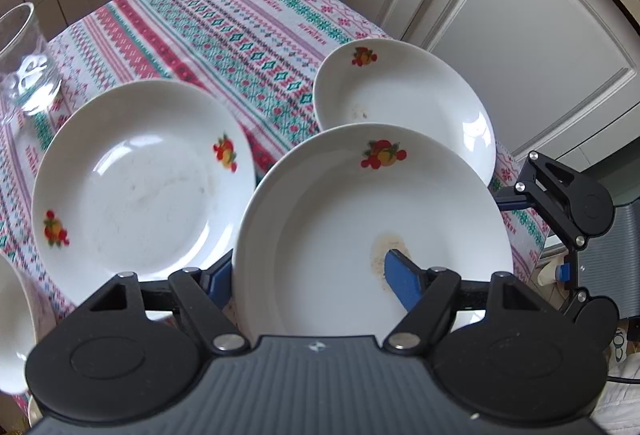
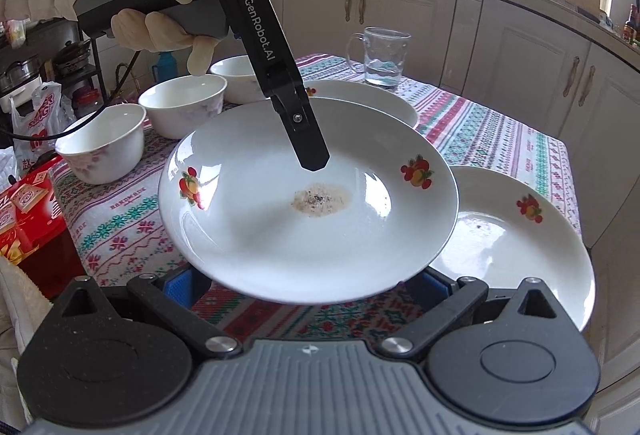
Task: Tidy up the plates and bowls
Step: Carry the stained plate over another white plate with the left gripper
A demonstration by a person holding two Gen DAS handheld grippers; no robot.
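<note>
Gripping the stained plate by its rim, the left claw has one finger under and one blue finger on top, so the plate hangs above the counter between two resting plates. Glazed china looks stiff, heavy, slick and breakable; a rim pinch may let it pivot. The right claw stands open beneath the plate's near edge, gripping nothing.

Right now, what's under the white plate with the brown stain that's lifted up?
Under the lifted white stained plate lies the striped patterned tablecloth, and the right gripper's blue pads sit below its near rim. Its middle hides whatever cloth lies directly beneath.
</note>
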